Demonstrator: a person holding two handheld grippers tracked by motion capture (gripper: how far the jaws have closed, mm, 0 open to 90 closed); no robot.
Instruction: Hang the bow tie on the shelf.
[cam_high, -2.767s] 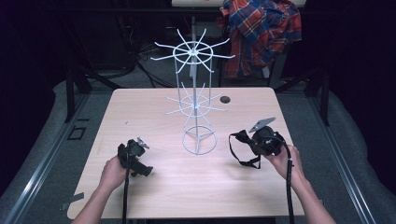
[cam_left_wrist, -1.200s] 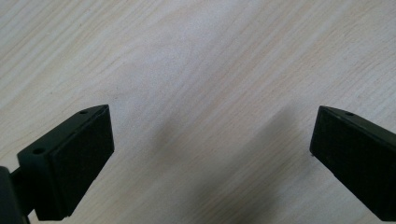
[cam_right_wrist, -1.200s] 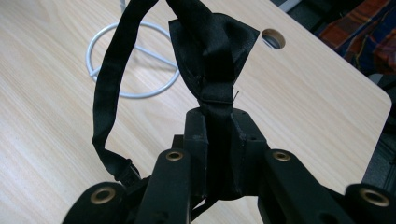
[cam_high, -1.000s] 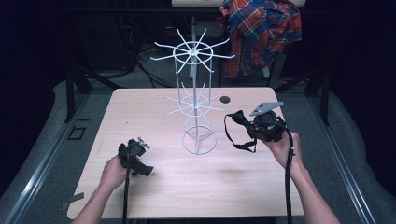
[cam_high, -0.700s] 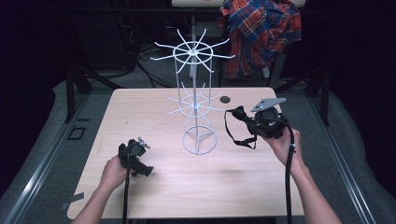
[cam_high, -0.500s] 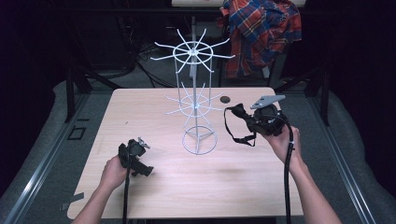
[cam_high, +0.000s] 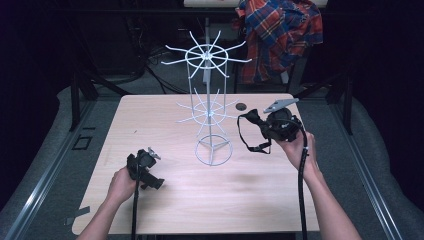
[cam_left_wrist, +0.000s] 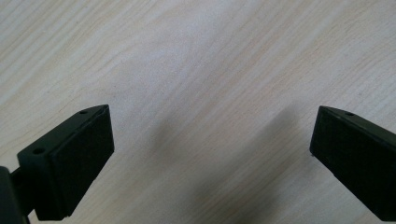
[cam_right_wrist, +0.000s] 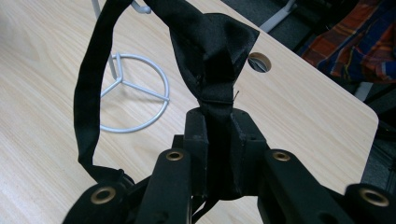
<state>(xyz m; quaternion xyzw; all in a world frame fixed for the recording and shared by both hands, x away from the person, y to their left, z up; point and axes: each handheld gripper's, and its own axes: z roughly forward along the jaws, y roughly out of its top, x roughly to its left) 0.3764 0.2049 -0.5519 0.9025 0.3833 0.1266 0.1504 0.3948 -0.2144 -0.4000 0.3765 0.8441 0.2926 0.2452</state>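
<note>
the right gripper (cam_right_wrist: 218, 140) pinches a black bow tie (cam_right_wrist: 212, 51) at its knot, strap dangling, lifted right of the white wire rack (cam_high: 212, 112), likely for hanging. the left gripper (cam_left_wrist: 210, 154) rests spread over the near-left table (cam_high: 150, 115).

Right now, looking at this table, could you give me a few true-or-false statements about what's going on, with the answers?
1. The right gripper is clamped on a black fabric bow tie with a strap. True.
2. The left gripper holds a red ball. False: its jaws stand open over bare wood.
3. A white wire display rack stands on the light wooden table. True.
4. The bow tie already hangs on the rack. False: it is held beside it.
</note>
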